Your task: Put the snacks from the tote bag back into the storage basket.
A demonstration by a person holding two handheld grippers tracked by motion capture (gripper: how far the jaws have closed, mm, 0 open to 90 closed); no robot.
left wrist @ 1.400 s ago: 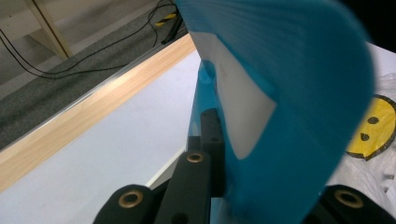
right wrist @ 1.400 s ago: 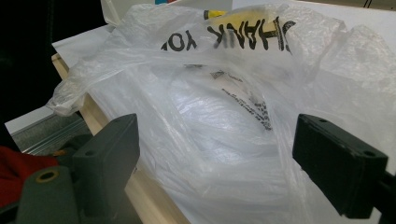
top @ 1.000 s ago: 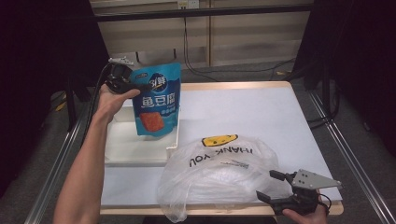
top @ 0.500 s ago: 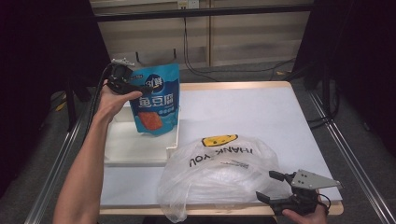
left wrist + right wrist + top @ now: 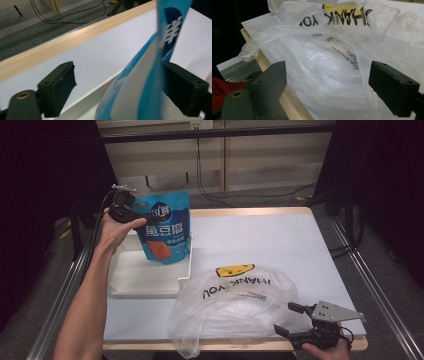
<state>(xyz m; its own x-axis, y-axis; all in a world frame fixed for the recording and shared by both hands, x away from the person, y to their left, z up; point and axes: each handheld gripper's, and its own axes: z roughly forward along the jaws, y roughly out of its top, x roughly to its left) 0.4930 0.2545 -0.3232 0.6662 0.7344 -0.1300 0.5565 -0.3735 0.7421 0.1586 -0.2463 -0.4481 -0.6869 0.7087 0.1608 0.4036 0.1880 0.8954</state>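
A white table [image 5: 300, 245] with a light wooden edge is standing on a grey carpeted floor [image 5: 260, 197]. Black cables [image 5: 200, 170] are hanging down a pale panelled wall [image 5: 260, 160] behind it and trailing over the carpet. Metal rails [image 5: 370, 285] are running along both long sides of the table, and darkness is surrounding the far corners.

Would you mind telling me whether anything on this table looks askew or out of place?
Yes: the blue snack pouch stands tilted in the white tray, its edge between the left tongs' open jaws, which have just been opening. Nothing looks spilled.
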